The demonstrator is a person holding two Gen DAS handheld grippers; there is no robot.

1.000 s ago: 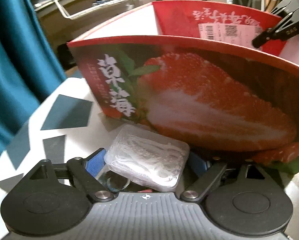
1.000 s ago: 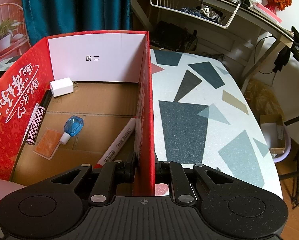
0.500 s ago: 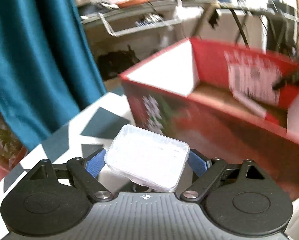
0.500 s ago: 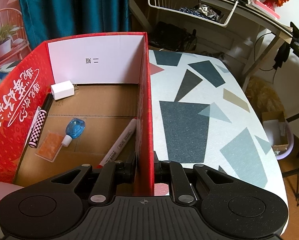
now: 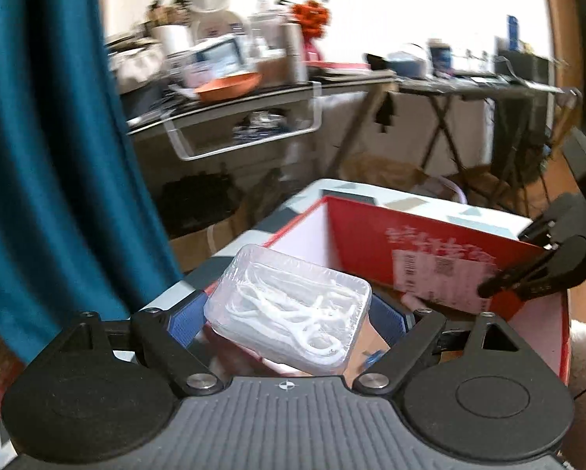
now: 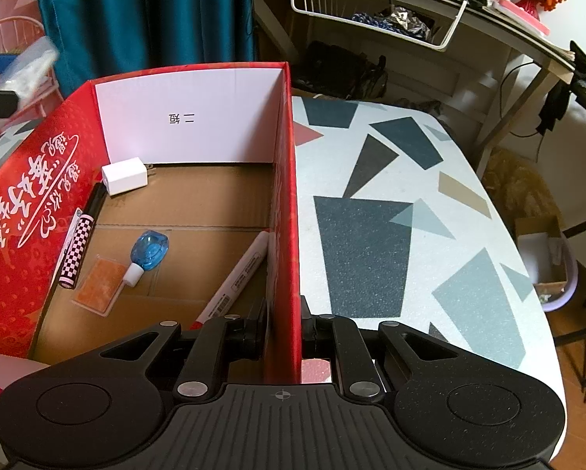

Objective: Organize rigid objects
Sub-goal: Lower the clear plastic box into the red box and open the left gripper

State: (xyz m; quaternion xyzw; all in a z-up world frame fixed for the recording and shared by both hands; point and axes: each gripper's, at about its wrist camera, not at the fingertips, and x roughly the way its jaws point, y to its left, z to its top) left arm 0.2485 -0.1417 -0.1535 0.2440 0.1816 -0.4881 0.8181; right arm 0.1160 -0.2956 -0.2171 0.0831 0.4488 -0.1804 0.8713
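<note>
1. At far left, the left tongs hold a clear plastic case of white floss picks clamped between blue pads, spread wide across its width, in the air by the near wall of the red cardboard box.
2. Along the box's left inner wall in the right wrist view lies a pen with a black-and-white checkered cap, its dark end reaching toward a white charger plug in the far left corner.
3. On the brown cardboard floor, a small orange packet lies just beside a blue correction-tape dispenser, the dispenser's white tip pointing at the packet.
4. A white marker lies slanted further right, its upper end against the right wall.
5. The right tongs pinch that right wall of the red cardboard box, jaws narrow, one finger inside and one outside.
6. To the right, the white surface with dark geometric patches carries the box.
</note>
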